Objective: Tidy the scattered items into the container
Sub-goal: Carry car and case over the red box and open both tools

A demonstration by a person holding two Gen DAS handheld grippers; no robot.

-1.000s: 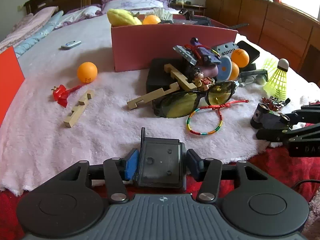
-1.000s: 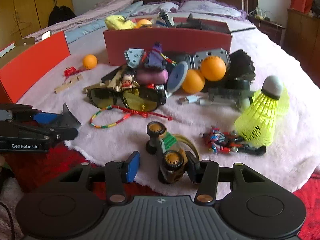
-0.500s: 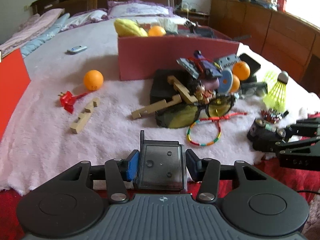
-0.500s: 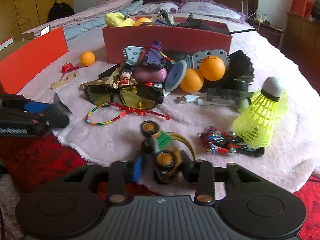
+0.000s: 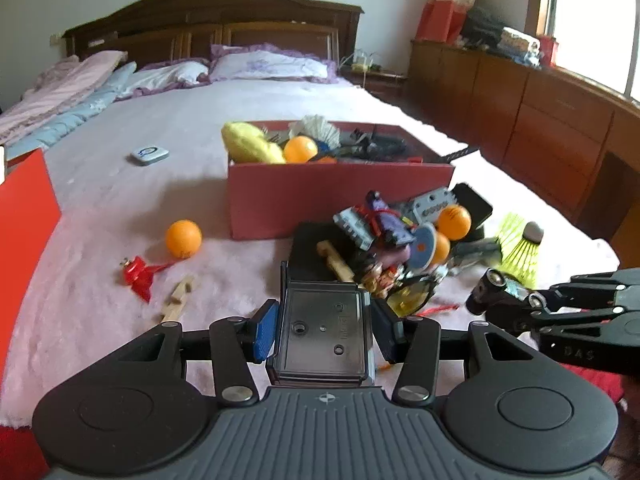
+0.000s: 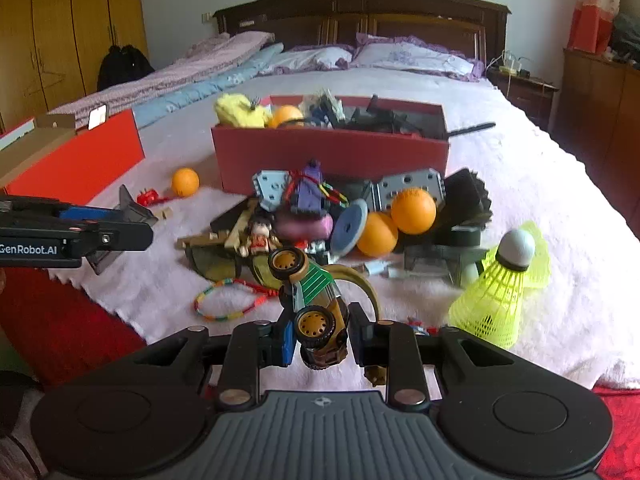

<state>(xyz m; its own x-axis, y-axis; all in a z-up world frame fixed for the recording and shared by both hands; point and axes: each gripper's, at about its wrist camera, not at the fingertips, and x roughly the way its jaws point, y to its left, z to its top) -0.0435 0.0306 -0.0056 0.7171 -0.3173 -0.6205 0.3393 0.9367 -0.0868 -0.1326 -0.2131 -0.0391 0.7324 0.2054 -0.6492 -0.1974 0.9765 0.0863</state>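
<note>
My left gripper (image 5: 325,330) clamps a clear dark plastic case (image 5: 323,338). My right gripper (image 6: 320,338) grips a brown-and-green toy car (image 6: 314,300), the red cardboard box (image 6: 332,156) at twelve o'clock.

Far ahead of the left tongs (image 5: 324,320) stands a dark carved wooden headboard (image 5: 212,20), with 2 white pillows edged in purple frills (image 5: 268,64) just before it. Ahead and to their left lie folded pink and pale blue quilts (image 5: 52,100). Along their right runs a row of brown wooden cabinets (image 5: 540,120) under a bright window (image 5: 592,20), near a red-and-white curtain (image 5: 444,4). Ahead-left of the right tongs (image 6: 320,332), a black bag (image 6: 124,66) rests against a yellow wooden wardrobe (image 6: 60,20).
</note>
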